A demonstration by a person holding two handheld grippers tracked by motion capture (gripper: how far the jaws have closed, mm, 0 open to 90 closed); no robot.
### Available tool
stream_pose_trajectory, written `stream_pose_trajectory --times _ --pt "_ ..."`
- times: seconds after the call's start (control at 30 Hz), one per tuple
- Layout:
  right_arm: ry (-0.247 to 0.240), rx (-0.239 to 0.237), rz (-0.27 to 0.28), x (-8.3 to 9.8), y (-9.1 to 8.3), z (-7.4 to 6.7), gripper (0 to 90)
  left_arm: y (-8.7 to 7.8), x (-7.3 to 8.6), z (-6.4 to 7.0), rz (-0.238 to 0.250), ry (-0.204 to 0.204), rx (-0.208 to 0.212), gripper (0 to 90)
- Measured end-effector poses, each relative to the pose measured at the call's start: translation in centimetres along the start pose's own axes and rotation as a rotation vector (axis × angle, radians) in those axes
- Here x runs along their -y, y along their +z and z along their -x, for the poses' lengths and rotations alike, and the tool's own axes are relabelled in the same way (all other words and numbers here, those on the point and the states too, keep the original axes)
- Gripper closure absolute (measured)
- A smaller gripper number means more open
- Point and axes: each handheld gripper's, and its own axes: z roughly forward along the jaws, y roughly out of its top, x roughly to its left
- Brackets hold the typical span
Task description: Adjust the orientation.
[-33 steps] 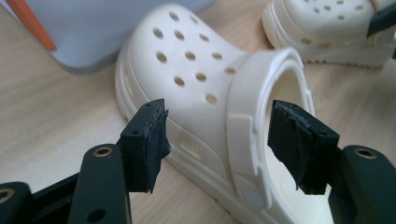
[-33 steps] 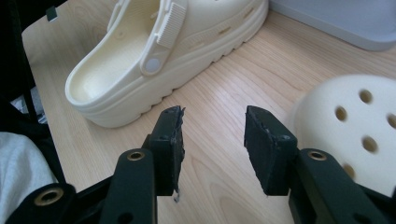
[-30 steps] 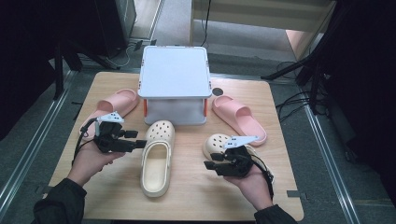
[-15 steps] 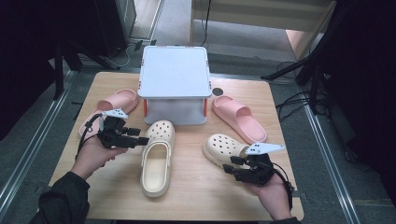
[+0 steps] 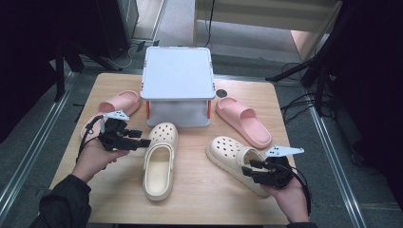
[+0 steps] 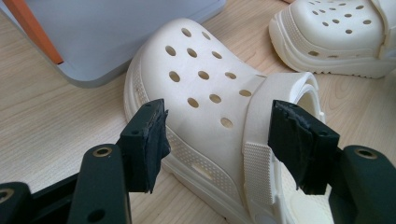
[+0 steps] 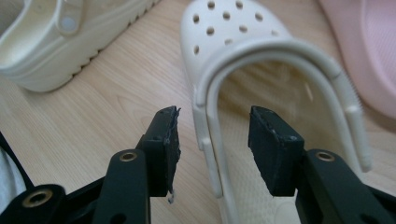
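the right gripper, fingers spread and just widening, should straddle the right cream clog's heel-side wall squarely; left gripper spread around the left cream clog near the counter's front edge.

I count two cream clogs on my table, one near my left tongs and one by my right tongs. Two pink slides too, one left of the box and one right of it. One grey lidded box at the back, one small dark round thing beside it, and two tongs, left and right.
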Motion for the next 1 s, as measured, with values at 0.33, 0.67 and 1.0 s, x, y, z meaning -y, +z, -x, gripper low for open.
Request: stream_pose_trajectory --times 0.33,0.67,1.0 --pt "-0.057 -0.076 -0.145 -0.2 4.0 0.6 71.5 0.0 0.0 -0.1 0.0 0.0 -0.001 36.7" --pt "0.0 -0.041 -0.035 -2.1 3.0 0.5 77.9 -0.3 0.0 -0.1 0.015 -0.001 -0.009 36.8" --pt "0.01 -0.011 0.005 -5.6 3.9 -2.2 78.0 -0.5 0.1 0.1 0.024 0.007 -0.005 41.0"
